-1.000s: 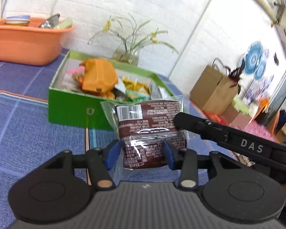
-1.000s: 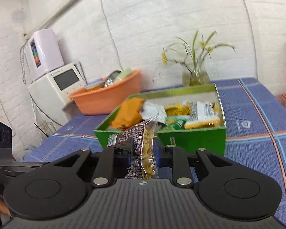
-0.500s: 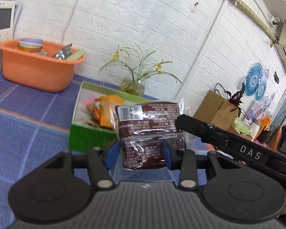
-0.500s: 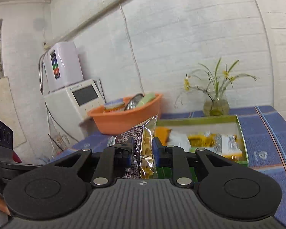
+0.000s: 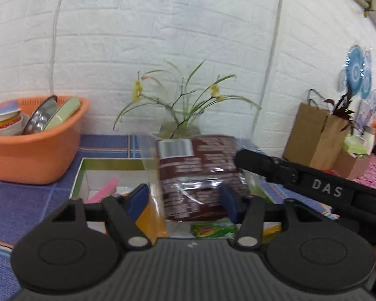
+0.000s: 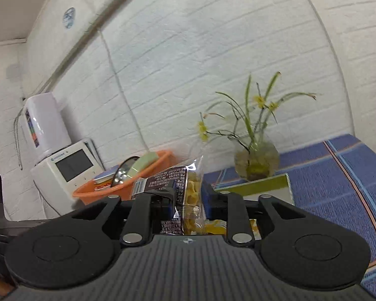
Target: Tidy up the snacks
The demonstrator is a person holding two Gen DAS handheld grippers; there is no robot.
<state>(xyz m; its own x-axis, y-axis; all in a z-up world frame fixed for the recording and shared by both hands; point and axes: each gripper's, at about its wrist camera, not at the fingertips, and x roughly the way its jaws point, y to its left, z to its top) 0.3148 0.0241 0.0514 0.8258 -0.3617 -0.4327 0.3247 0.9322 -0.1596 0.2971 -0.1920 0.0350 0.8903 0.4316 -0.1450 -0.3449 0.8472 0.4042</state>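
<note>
Taking the green snack box [image 5: 107,161] as the marker, an orange plastic basin [image 5: 34,155] of bowls and plates stands on the blue checked table [image 5: 14,200] to its left, and beyond the basin, seen from the right wrist, a white machine with a dark screen [image 6: 70,165] sits against the brick wall. The box lies open, with a pink packet [image 5: 103,190] against its white inner wall, an orange packet [image 5: 150,220] nearer, and a green packet [image 5: 213,230] toward its right side. Over the box hangs the brown snack bag [image 5: 200,175], printed side toward the left wrist camera, blurred, with its clear sealed edge at the left. The left tongs [image 5: 182,200] are spread wide; the right blue pad lies against the bag's right edge, while the left pad stands apart from the brown pack, and whether it touches the clear edge I cannot tell. The right tongs [image 6: 188,195] reach in from the right of the box and are closed narrowly on the same bag, pinching it edge-on so that yellow pieces show through the clear film between the pads. Behind the box a glass vase with thin green stems and small yellow flowers [image 5: 180,125] stands by the wall, and further right of the box a brown paper bag [image 5: 315,138] stands among other clutter.
</note>
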